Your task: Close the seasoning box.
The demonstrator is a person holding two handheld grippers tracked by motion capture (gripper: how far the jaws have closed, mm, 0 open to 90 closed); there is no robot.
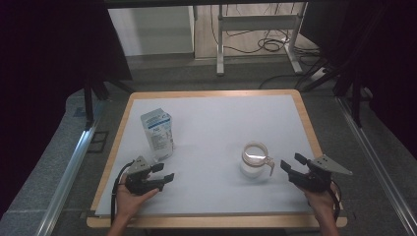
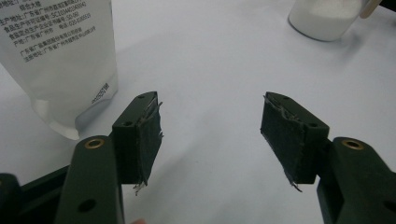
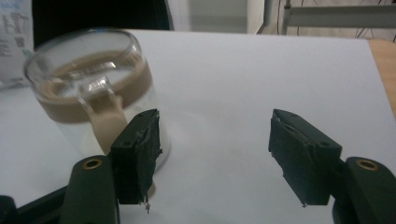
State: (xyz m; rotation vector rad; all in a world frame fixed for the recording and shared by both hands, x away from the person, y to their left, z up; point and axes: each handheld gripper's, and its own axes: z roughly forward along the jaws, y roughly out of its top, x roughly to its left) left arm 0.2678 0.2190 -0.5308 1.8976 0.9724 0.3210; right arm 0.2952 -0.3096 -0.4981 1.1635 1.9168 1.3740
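A white pouch (image 1: 157, 133) with blue print stands upright at the left of the white sheet (image 1: 221, 113). A glass jar (image 1: 254, 160) with a tan band and handle, holding white powder, stands at the right. My left gripper (image 1: 164, 172) is open just in front of the pouch, with nothing between its jaws. My right gripper (image 1: 291, 161) is open to the right of the jar, apart from it. In the left gripper view the pouch (image 2: 60, 56) is beyond the left jaw of that gripper (image 2: 210, 135). In the right gripper view the jar (image 3: 88, 93) stands behind the left jaw of that gripper (image 3: 215, 154).
The sheet lies on a wooden board (image 1: 306, 120) with a raised edge. Metal rails (image 1: 74, 162) run along both sides. Behind the table stand a desk frame (image 1: 255, 29), floor cables (image 1: 270, 45) and dark curtains (image 1: 44, 59).
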